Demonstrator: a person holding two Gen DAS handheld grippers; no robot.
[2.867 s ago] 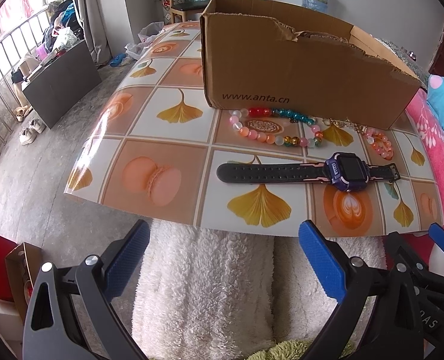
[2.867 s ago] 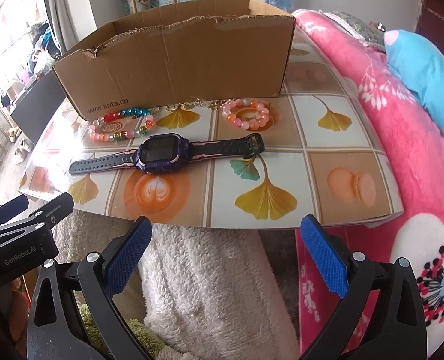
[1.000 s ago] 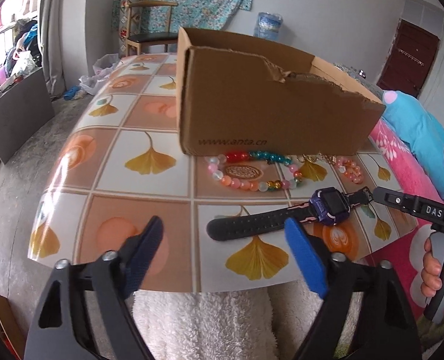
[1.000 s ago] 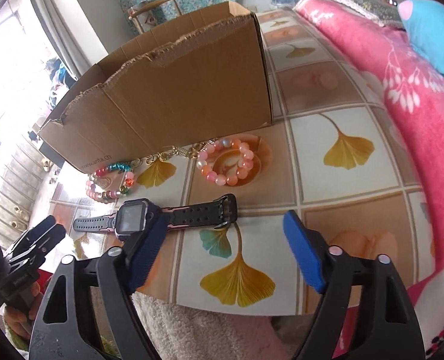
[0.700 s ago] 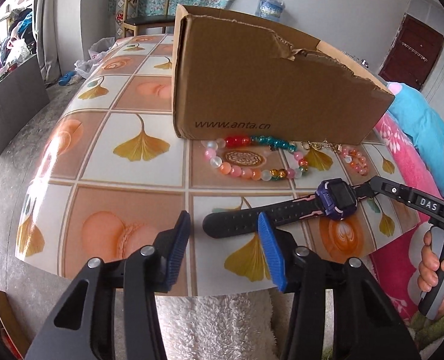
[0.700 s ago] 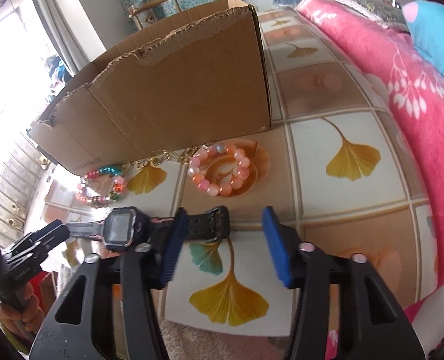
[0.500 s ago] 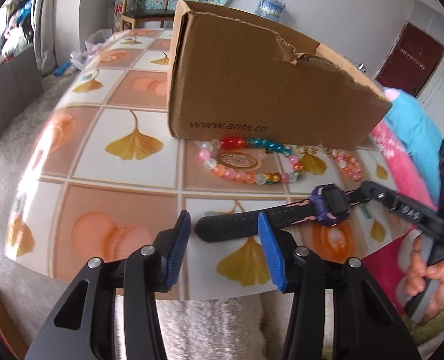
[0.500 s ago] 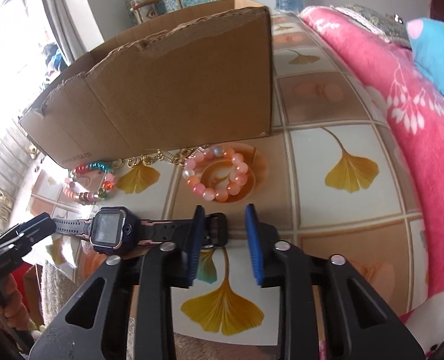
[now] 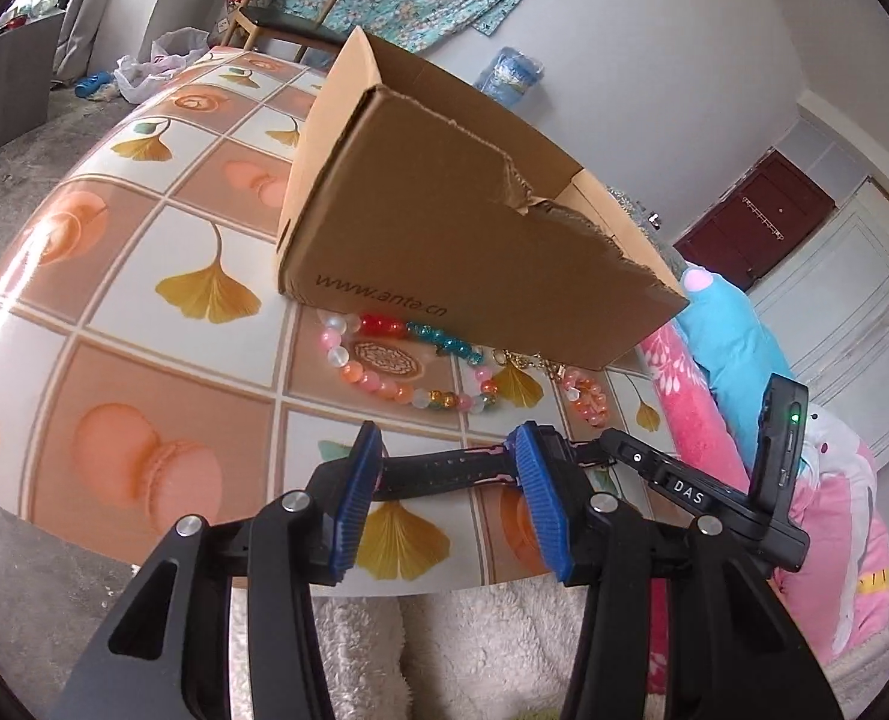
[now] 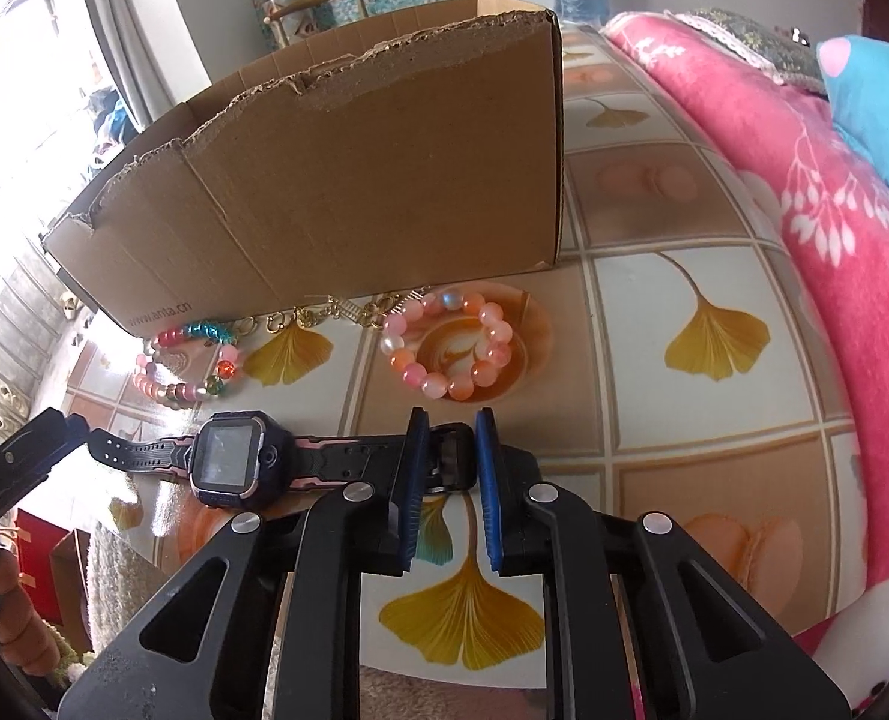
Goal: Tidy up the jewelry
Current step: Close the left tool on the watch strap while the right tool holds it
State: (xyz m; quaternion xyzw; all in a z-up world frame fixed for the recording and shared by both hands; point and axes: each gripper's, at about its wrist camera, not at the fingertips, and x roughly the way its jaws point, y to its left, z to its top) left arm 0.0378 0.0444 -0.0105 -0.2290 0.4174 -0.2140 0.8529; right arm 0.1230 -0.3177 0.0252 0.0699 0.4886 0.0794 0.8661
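Note:
A dark purple smartwatch [image 10: 234, 457] with a black and pink strap [image 9: 444, 468] lies flat near the table's front edge. My left gripper [image 9: 444, 465] straddles the strap's left half, jaws part open, strap between the blue pads. My right gripper [image 10: 449, 461] has narrowed around the strap's right buckle end; contact is unclear. A multicoloured bead bracelet [image 9: 384, 381] [image 10: 183, 363], a gold chain [image 10: 330, 309] and a pink-orange bead bracelet [image 10: 450, 345] [image 9: 588, 399] lie before the cardboard box [image 9: 462, 234] [image 10: 348, 186].
The table [image 9: 144, 276] has a glossy tile-pattern cover with ginkgo leaves. A pink blanket [image 10: 804, 180] and blue pillow [image 9: 726, 336] lie at the right. A fluffy white seat [image 9: 492, 648] is below the front edge. A chair [image 9: 276, 18] stands behind.
Both grippers moved forward to the watch and narrowed their jaws. The left now straddles the strap's left half; the right has closed in on the buckle end.

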